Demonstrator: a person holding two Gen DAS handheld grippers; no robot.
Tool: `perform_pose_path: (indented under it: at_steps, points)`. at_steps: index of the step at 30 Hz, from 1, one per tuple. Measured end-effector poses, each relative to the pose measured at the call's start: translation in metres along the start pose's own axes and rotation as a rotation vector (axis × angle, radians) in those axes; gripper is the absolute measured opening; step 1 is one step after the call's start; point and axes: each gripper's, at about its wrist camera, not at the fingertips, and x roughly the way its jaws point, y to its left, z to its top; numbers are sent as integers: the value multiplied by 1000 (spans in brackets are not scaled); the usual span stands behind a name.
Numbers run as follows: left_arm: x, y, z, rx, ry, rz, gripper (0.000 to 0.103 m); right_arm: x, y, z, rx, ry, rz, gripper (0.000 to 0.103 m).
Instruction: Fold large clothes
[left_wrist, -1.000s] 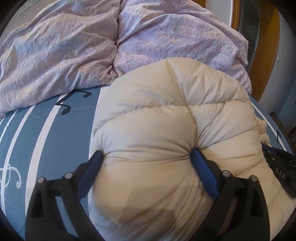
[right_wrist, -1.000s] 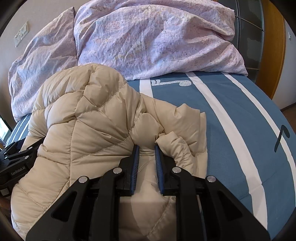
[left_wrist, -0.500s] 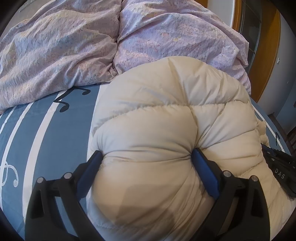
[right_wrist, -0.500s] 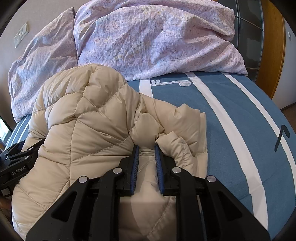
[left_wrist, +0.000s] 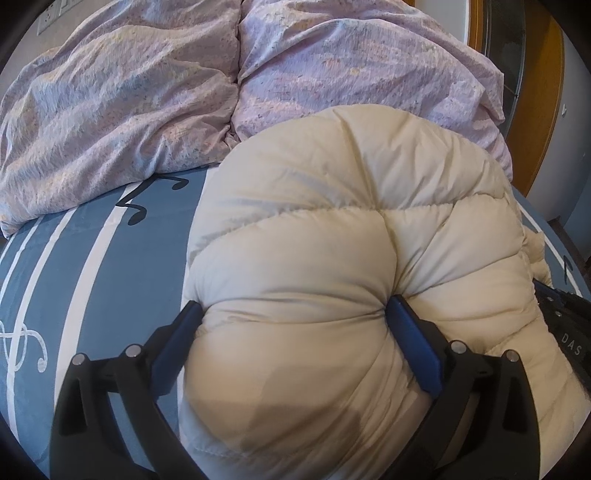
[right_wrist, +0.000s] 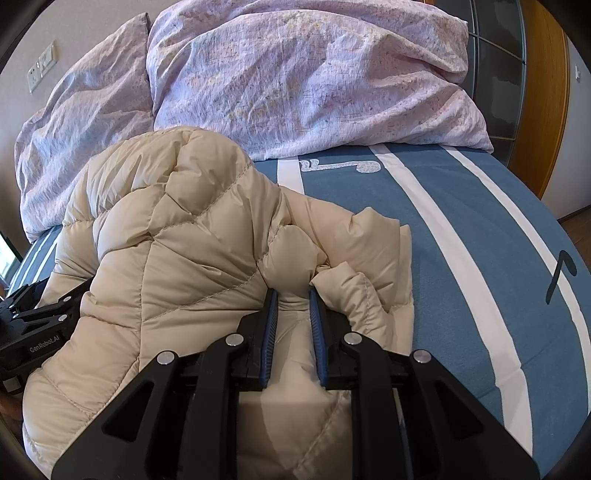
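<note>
A cream quilted puffer jacket (left_wrist: 332, 258) lies bunched on the blue bedsheet with white stripes and music notes (right_wrist: 480, 240), just in front of the rumpled lilac pillows (right_wrist: 295, 74) at the head of the bed. The left gripper (left_wrist: 291, 314) stands spread wide, its blue pads pressing into either side of a fat billow of the jacket. The right gripper (right_wrist: 291, 299) is nearly pressed together, pinching a thin fold near the jacket's edge on the side away from the left gripper. The jacket looks light, soft and springy, with a slick shell (it probably puffs back after squeezing). Seams and flat hems likely give a surer hold than the swollen panels.
</note>
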Motion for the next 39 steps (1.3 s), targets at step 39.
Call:
perform_pose_path:
  at_steps: [39]
  points:
    - [-1, -3, -7, 6, 5, 23, 101, -34, 17, -41, -34, 47, 72, 16]
